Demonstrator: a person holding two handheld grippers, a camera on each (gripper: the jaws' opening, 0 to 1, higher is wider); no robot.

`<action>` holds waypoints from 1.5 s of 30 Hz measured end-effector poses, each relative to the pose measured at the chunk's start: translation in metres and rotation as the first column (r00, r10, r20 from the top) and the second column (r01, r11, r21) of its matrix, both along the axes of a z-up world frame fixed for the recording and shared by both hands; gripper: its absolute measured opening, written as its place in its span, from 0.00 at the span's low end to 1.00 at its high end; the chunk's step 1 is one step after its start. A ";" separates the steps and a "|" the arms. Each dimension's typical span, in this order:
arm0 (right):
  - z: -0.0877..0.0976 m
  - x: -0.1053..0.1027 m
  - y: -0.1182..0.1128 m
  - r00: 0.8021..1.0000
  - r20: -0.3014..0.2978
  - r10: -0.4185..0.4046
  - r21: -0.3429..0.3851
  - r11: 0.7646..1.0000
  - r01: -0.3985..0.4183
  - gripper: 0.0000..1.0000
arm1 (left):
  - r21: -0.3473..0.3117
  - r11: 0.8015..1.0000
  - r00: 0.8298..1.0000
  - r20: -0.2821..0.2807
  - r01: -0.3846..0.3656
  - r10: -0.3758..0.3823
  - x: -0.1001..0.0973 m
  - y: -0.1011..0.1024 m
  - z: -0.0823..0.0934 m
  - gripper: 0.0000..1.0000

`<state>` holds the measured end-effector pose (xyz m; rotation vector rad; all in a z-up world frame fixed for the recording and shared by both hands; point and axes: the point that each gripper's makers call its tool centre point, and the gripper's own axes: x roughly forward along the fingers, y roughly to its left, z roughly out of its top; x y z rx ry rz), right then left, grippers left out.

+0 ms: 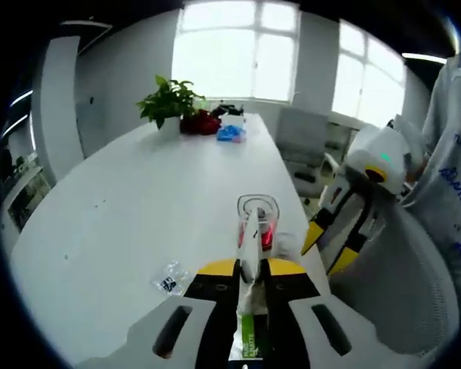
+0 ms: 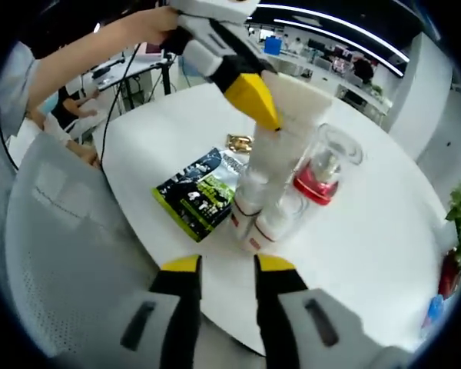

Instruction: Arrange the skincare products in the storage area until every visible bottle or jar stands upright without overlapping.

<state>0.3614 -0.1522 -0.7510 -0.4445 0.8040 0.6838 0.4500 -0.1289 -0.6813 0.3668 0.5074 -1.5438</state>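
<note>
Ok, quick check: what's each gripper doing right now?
Left gripper: shut on the white tube.
Right gripper: jaws slightly apart, holding nothing, short of the bottles.

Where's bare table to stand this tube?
Bare patches: the white table between the potted plant and the clear jar; also beyond that jar toward the far edge. Crowded: jar, white tubes and green packet huddle together.

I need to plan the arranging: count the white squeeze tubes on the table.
2 white plastic tubes stand cap-down, touching: one nearer the green-and-black packet, the other beside the clear red-based jar. The left gripper grips their tops; more may be hidden.
</note>
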 end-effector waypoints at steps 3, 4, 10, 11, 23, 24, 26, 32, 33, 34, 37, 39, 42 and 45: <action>0.001 0.002 -0.005 1.000 0.002 -0.002 -0.005 1.000 0.002 0.27 | 0.002 1.000 1.000 -0.004 0.005 -0.005 -0.001 0.000 -0.001 0.09; 0.001 0.002 -0.006 1.000 0.004 -0.003 -0.005 1.000 0.003 0.27 | 0.006 1.000 1.000 -0.001 0.010 -0.010 -0.002 0.000 -0.002 0.10; 0.002 0.005 -0.015 1.000 0.008 0.000 -0.003 1.000 0.000 0.27 | 0.016 1.000 1.000 0.008 0.001 -0.001 -0.001 0.000 -0.004 0.18; 0.002 0.006 -0.016 1.000 0.009 0.001 -0.004 1.000 -0.001 0.27 | 0.010 1.000 1.000 0.018 -0.012 0.012 0.000 0.000 -0.002 0.20; -0.001 0.018 -0.033 1.000 0.011 0.003 0.034 0.999 -0.004 0.26 | 0.076 0.965 0.966 0.077 -0.252 0.247 0.002 0.046 -0.014 0.31; -0.002 0.019 -0.033 1.000 0.012 0.007 0.036 0.999 -0.007 0.26 | 0.082 0.962 0.964 0.081 -0.260 0.254 0.002 0.048 -0.016 0.31; -0.003 0.021 -0.033 1.000 0.012 0.015 0.040 0.999 -0.015 0.26 | 0.103 0.957 0.962 0.073 -0.271 0.264 -0.004 0.051 -0.024 0.30; -0.007 0.026 -0.029 0.999 0.013 0.044 0.061 0.997 -0.044 0.26 | 0.161 0.920 0.934 0.065 -0.357 0.351 -0.010 0.056 -0.045 0.31; -0.008 0.027 -0.028 0.999 0.014 0.046 0.063 0.997 -0.047 0.27 | 0.162 0.919 0.933 0.064 -0.359 0.354 -0.013 0.054 -0.047 0.29; -0.009 0.028 -0.028 0.999 0.016 0.051 0.066 0.996 -0.052 0.27 | 0.166 0.917 0.932 0.060 -0.362 0.357 -0.016 0.052 -0.050 0.28; -0.013 0.030 -0.025 0.998 0.012 0.063 0.087 0.994 -0.064 0.24 | 0.167 0.911 0.926 0.044 -0.376 0.374 -0.025 0.041 -0.054 0.23; -0.017 0.030 -0.023 0.998 -0.007 0.062 0.104 0.993 -0.061 0.21 | 0.178 0.910 0.927 0.037 -0.375 0.374 -0.030 0.034 -0.062 0.20; -0.021 0.031 -0.023 0.998 -0.012 0.061 0.105 0.993 -0.060 0.20 | 0.206 0.908 0.930 0.036 -0.366 0.366 -0.036 0.026 -0.074 0.21; -0.024 0.032 -0.023 0.998 -0.019 0.058 0.114 0.992 -0.055 0.19 | 0.208 0.903 0.925 0.029 -0.376 0.378 -0.039 0.019 -0.080 0.20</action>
